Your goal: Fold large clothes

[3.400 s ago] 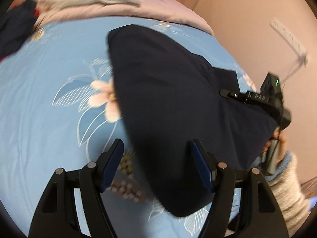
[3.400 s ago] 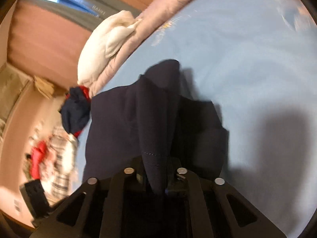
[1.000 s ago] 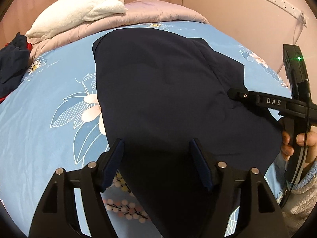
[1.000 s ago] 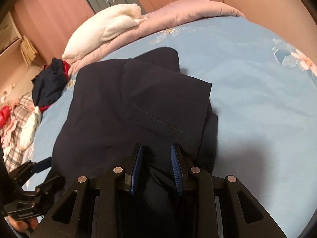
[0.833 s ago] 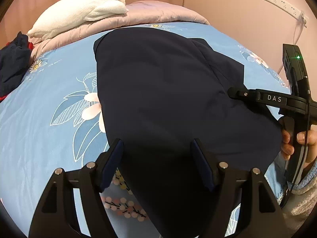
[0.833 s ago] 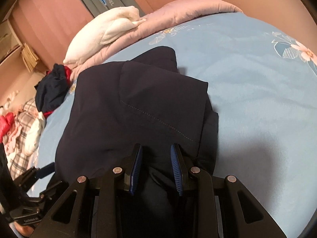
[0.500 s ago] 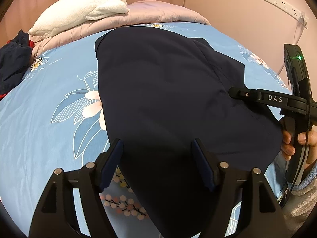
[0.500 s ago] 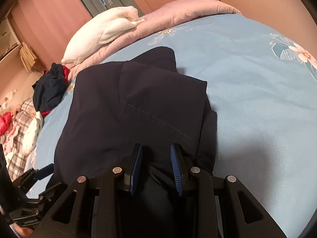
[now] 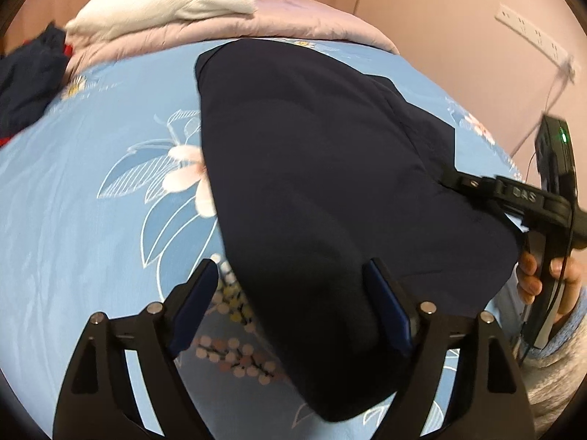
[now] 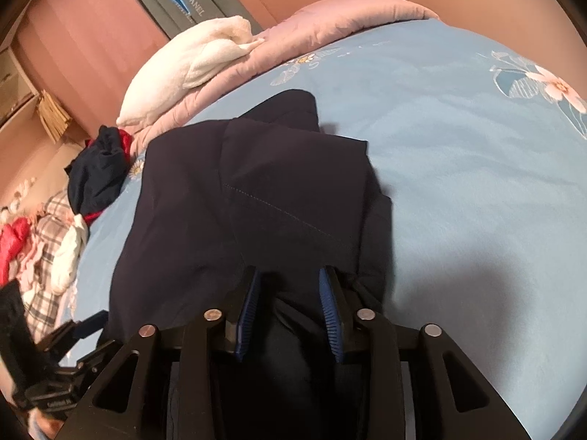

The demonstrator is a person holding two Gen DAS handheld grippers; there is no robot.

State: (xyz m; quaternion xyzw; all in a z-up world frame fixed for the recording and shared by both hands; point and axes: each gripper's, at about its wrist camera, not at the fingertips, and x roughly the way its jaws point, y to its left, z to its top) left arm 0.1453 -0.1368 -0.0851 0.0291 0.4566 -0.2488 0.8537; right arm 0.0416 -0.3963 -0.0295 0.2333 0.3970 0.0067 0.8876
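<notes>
Fingers (image 9: 203,289) opening, navy garment (image 9: 323,168) between.

Home bedroom. Bed w/ blue floral sheet (image 9: 91,220), pink quilt (image 10: 330,25) and white pillow (image 10: 190,66) at 12 o'clock. Clothes pile (image 10: 40,242) at 9.

left gripper (image 9: 290,286): pitched steeply downward, black arms splayed, blue pads facing inward, jaws opening; dark garment (image 9: 315,168) between them, right pad touching or just beside its edge, left pad clear of it. right gripper (image 10: 290,286): pitched downward, narrower gap, ribbed blue pads (image 10: 328,308) upright, jaws opening; fold of the same cloth between them, contact with the pads not discernible. right hand (image 9: 550,282): wrapped round the right gripper's handle, to the right of the left gripper's fingers, fingertips curled over the grip, pale knitted sleeve (image 9: 557,366) at the wrist. left hand: only a blurred sliver visible, at lower left of the right gripper.
</notes>
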